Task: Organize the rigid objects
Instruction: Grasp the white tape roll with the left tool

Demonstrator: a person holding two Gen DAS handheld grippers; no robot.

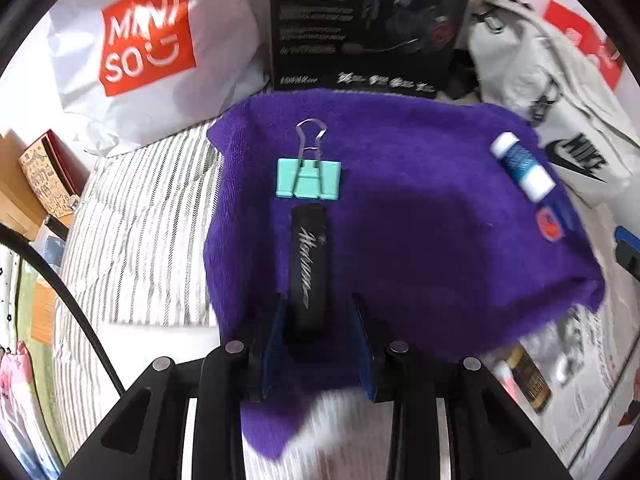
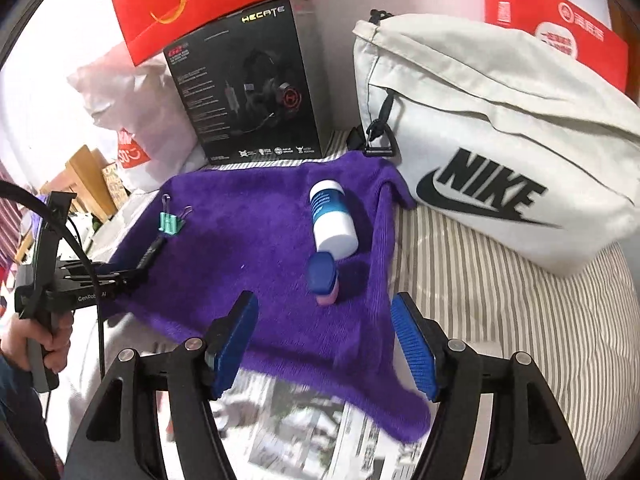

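A purple towel [image 1: 400, 208] is spread over a striped sheet [image 2: 500, 300]. Four small things are laid on it. A green clip [image 1: 308, 178] with wire handles is seen near the far left part of the towel. Just behind the clip, a black stick with white writing [image 1: 308, 268] is laid flat, with its near end between the fingers of the left gripper [image 1: 318, 344]. A little space is seen on each side of the stick, so the stick is not pinched; the left gripper's fingers are parted a bit.

Near the towel's right edge, a white bottle with a blue label [image 2: 333, 218] is laid on its side. A small blue and pink thing [image 2: 323, 278] is placed right next to the bottle's near end.

The right gripper [image 2: 326, 344] is held above the near edge of the towel. Its blue pads [image 2: 414, 354] are spread wide, and nothing is held between them.

A white bag [image 2: 500, 152] and a black box [image 2: 248, 84] are seen behind the towel.
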